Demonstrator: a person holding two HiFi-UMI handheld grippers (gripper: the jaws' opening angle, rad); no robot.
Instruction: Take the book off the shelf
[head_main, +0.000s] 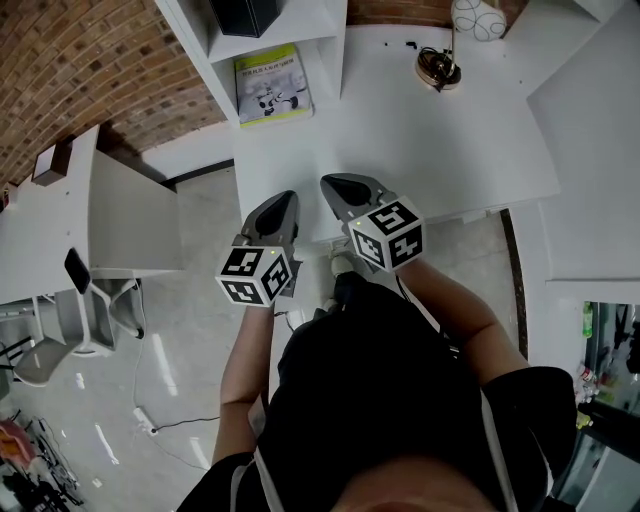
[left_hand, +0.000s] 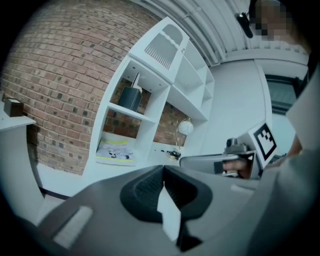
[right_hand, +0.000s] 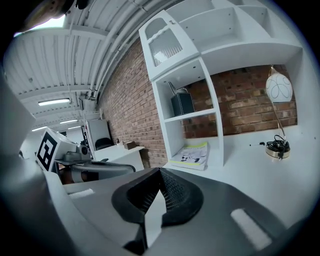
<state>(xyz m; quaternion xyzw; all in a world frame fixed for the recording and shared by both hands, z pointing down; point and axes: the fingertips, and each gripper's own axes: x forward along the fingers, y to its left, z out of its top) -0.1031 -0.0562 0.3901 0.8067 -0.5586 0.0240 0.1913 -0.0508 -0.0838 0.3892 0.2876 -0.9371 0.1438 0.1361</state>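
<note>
Overhead only, floor cable (head_main: 150, 424), book (head_main: 272, 85) everywhere

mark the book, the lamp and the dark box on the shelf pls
book (head_main: 273, 85), head view, middle of cover.
lamp (right_hand: 278, 88), right gripper view, shade.
dark box (right_hand: 182, 104), right gripper view, front face.

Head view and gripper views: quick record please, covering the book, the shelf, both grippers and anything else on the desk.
book: lies flat in the shelf's lowest compartment, untouched
shelf: white, stands on the desk
left gripper: shut, empty, short of the book
right gripper: shut, empty, short of the book
dark box: in the compartment above the book
lamp: on the desk, right of the shelf
</note>
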